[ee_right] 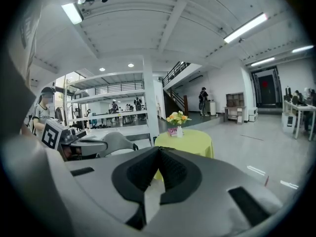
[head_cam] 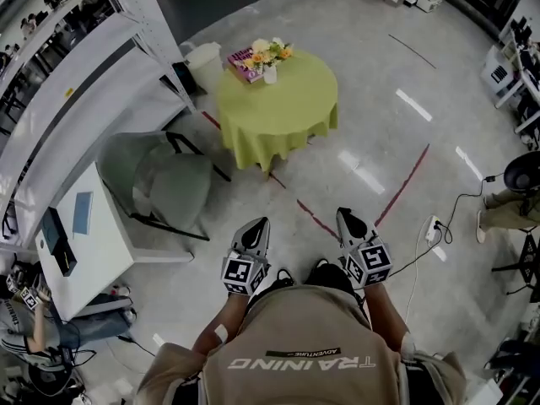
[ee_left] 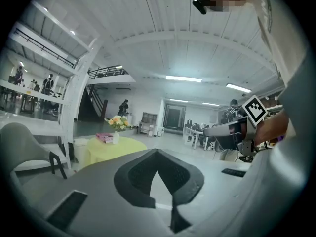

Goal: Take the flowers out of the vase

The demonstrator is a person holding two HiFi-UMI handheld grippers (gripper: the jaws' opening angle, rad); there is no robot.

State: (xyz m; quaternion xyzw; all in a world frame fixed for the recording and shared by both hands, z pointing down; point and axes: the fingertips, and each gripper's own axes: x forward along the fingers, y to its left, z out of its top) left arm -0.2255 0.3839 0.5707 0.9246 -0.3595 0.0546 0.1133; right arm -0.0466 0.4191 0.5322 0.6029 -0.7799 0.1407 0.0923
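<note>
Likely to tip the vase [head_cam: 270, 75] if pulled on sideways and not straight up: apparently small and light, near the far edge of the bench [head_cam: 283, 116], just beside a pink book [head_cam: 243, 64]. Could also crush or snap the stems by closing too hard, or lose part of the flowers [head_cam: 270, 52] by catching only some of the bunch. No grasp possible with closed tongs: need to open first, otherwise only a push against bunch and vase. Possible also to brush the chair [head_cam: 160, 180] at the left of the way to the bench.

Left tongs [head_cam: 256, 226] and right tongs [head_cam: 347, 218] both closed and empty, tips together, nothing between. Side by side at the lower middle of the head view, pointing a little downward. Flowers in the vase, upright, at the upper middle of the head view, well apart from both tongs, with open floor between. In the left gripper view, left of the tips and above; in the right gripper view, a little to the right of the tips and above.
</note>
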